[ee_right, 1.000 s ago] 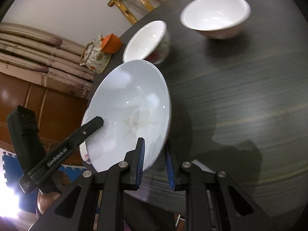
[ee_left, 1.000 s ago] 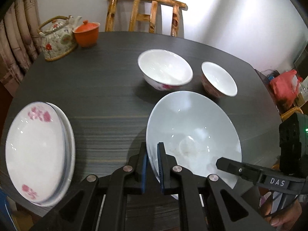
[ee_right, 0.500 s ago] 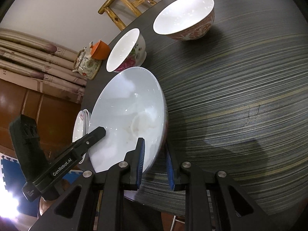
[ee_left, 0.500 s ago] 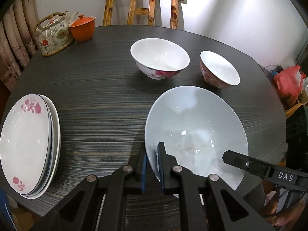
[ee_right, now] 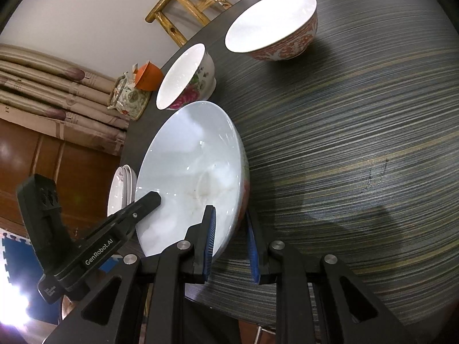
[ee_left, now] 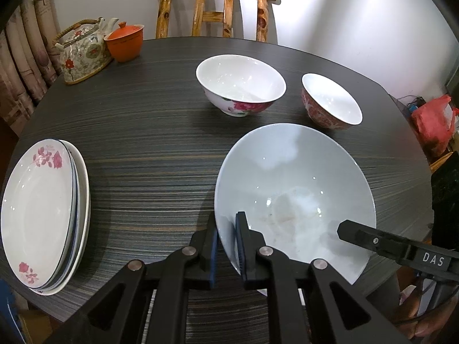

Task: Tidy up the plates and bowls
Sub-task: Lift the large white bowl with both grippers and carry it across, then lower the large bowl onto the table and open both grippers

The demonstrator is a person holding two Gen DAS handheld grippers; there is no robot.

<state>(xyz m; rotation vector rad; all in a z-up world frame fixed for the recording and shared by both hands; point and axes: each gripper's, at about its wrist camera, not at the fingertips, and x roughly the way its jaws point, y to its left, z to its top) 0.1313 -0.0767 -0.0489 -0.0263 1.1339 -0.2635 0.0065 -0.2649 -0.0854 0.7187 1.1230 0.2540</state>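
A large pale-blue bowl (ee_left: 292, 183) sits at the near edge of the dark round table (ee_left: 149, 132). My left gripper (ee_left: 226, 246) is shut on its left rim. My right gripper (ee_right: 229, 240) has its pads around the bowl's (ee_right: 195, 166) right rim, shut on it. A white rose-patterned bowl (ee_left: 241, 86) and a red-patterned bowl (ee_left: 330, 103) stand behind it. A stack of rose-printed plates (ee_left: 40, 212) lies at the table's left edge.
A floral teapot (ee_left: 83, 51) and an orange lidded cup (ee_left: 124, 41) stand at the back left. A wooden chair (ee_left: 215, 11) is behind the table. A red bag (ee_left: 433, 120) lies right of the table.
Both grippers, still holding the large bowl, have come lower and closer to the table; the bowl now looks level on the surface.
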